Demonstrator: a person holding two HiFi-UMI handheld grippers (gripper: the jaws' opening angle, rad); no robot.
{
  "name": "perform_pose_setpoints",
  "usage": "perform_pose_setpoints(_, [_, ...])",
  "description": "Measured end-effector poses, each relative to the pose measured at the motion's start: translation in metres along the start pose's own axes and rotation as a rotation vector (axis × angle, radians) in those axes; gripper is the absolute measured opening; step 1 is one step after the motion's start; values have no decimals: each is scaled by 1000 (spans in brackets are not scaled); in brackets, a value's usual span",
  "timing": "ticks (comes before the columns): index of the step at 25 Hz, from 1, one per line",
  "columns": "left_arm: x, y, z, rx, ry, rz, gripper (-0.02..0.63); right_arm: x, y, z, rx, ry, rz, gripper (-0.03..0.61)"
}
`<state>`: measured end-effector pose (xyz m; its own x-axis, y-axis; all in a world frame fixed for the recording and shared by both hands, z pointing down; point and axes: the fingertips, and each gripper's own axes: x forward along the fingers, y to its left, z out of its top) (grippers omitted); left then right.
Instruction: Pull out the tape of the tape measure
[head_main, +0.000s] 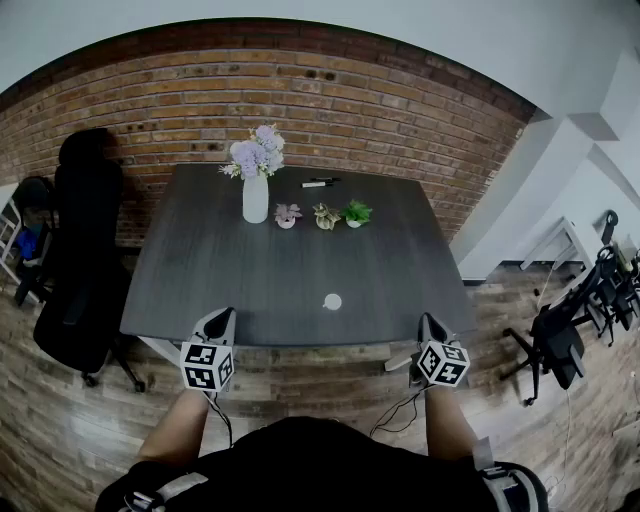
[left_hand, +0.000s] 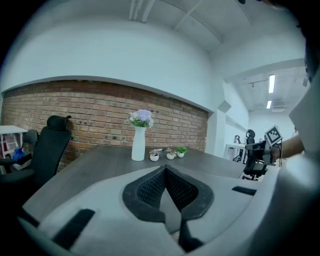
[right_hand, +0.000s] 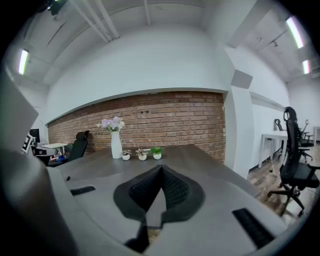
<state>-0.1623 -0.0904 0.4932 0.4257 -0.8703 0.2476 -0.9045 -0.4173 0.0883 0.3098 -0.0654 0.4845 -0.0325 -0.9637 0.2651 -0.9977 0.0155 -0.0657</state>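
The left tool (head_main: 220, 322) and right tool (head_main: 431, 325) hang shut and empty at the dark grey table's (head_main: 250, 270) near edge. The small round white tape measure (head_main: 332, 301) lies just ahead, between them. Best to open both, steady its case with one, then pinch the tab.

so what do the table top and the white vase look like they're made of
Table top: probably wood or wood-look laminate, dark grey and matte, with faint streaky grain. White vase: likely ceramic, maybe opaque glass; smooth, even white surface.
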Motion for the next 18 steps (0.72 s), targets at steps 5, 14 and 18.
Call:
perform_pose_setpoints(5, [-8, 9, 4, 12, -6, -1, 8, -2, 17, -1, -8, 4, 3, -5])
perform_pose_setpoints(14, [-31, 22, -10, 25, 42, -50, 8, -18, 72, -10, 57, -42, 104, -3])
perform_pose_setpoints(18, [-20, 19, -9, 6, 36, -68, 8, -6, 105, -30, -7, 57, 248, 1])
